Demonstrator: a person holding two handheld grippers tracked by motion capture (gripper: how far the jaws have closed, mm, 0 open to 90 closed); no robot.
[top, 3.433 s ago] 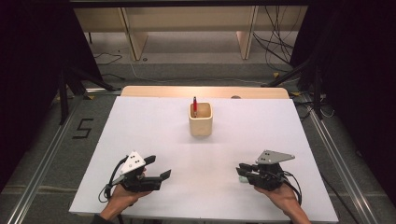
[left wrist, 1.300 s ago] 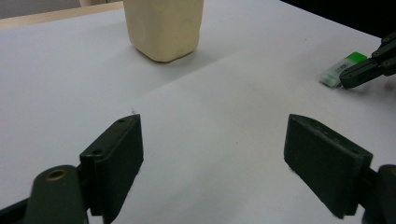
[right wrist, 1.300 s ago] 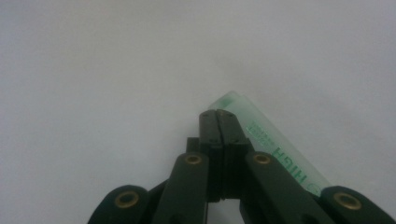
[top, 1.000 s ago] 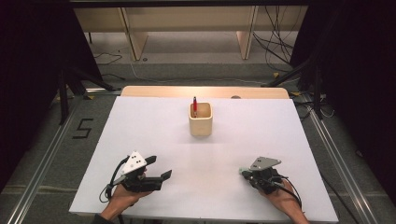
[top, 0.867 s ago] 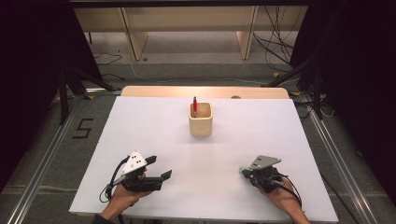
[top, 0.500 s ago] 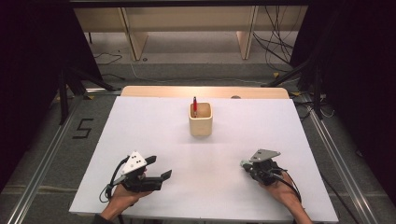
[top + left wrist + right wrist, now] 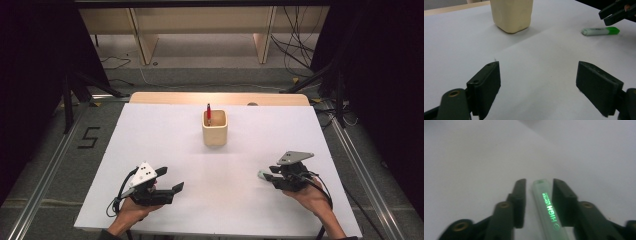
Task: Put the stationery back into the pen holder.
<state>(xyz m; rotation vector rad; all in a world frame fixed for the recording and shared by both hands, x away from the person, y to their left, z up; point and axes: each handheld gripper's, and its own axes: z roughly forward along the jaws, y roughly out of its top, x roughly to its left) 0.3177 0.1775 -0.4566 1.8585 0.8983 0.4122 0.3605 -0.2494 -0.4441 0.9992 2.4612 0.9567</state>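
Note:
A green highlighter (image 7: 546, 207) lies on the white table (image 7: 165, 135), between the jaws of my right gripper (image 7: 539, 181). Those jaws have just been opening, and a gap shows beside the left pad. In the high view the right gripper (image 7: 272, 176) hovers at the near right with the highlighter (image 7: 263, 174) poking out to its left. The left gripper view shows the highlighter (image 7: 600, 31) flat on the table under the right gripper (image 7: 615, 12). My left gripper (image 7: 171, 179) rests at the near left, wide open and with nothing between its jaws (image 7: 537, 67).
A cream cup (image 7: 215, 129) stands at the far middle of the table with a red pen (image 7: 208, 114) upright in it. The cup (image 7: 511, 13) is ahead of the left gripper. A wooden strip (image 7: 220, 98) runs along the table's far edge.
The right gripper has lifted and shifted a little away from the near edge, and its jaws have parted around the highlighter. The left gripper has stayed put.

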